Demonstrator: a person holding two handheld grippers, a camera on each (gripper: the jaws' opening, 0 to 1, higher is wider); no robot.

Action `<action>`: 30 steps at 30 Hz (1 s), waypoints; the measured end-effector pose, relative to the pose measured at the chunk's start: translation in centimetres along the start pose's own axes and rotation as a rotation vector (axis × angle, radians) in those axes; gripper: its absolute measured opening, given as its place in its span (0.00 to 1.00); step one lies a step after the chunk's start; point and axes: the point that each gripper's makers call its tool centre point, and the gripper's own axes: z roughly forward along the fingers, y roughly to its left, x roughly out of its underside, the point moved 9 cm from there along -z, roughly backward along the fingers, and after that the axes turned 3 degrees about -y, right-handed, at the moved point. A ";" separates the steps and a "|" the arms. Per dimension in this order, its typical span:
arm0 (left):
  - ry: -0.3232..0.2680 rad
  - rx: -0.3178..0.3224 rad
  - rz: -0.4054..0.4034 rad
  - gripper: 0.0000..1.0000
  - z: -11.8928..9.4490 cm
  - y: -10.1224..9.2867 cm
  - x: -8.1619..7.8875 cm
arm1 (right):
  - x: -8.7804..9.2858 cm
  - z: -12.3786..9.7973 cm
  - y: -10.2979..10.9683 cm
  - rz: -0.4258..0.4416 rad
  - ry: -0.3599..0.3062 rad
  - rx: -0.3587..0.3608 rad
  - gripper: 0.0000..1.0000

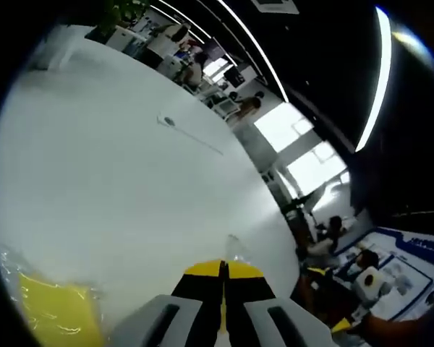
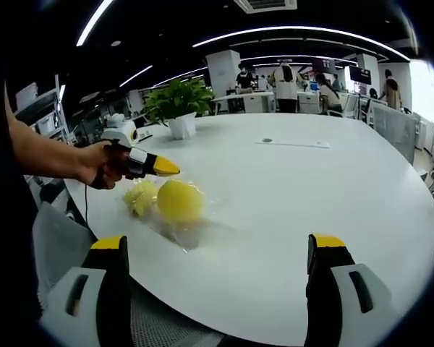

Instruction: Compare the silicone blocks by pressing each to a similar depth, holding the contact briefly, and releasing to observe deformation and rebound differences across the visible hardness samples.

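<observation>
My left gripper (image 1: 223,271) has its yellow-tipped jaws pressed together with nothing between them, hovering over the white table (image 1: 116,181). A yellow silicone block in clear wrap (image 1: 54,311) lies low at the left of the left gripper view, beside the jaws and apart from them.

From the right gripper view I see that same left gripper (image 2: 159,168) held in a hand (image 2: 101,166), its closed tip just above two yellow samples — a rounded one (image 2: 179,200) and a paler, crinkled one (image 2: 139,196) touching it, both on clear plastic film (image 2: 202,228) near the table's edge.

My right gripper (image 2: 220,249) stands wide, jaws well apart and empty, short of the samples. A potted plant (image 2: 178,107) sits farther back on the table; people (image 2: 286,79) stand beyond.
</observation>
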 end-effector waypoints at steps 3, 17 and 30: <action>-0.008 0.019 0.040 0.00 -0.5 -0.4 -0.1 | -0.4 0.2 0.0 -0.004 -0.011 -0.003 0.96; -0.078 0.066 0.141 0.00 -2.7 -1.9 -3.4 | -2.2 0.9 0.2 -0.048 -0.065 -0.040 0.96; -0.110 0.157 0.244 0.00 -4.2 -5.2 -5.2 | -3.3 1.8 0.5 -0.094 -0.106 -0.091 0.96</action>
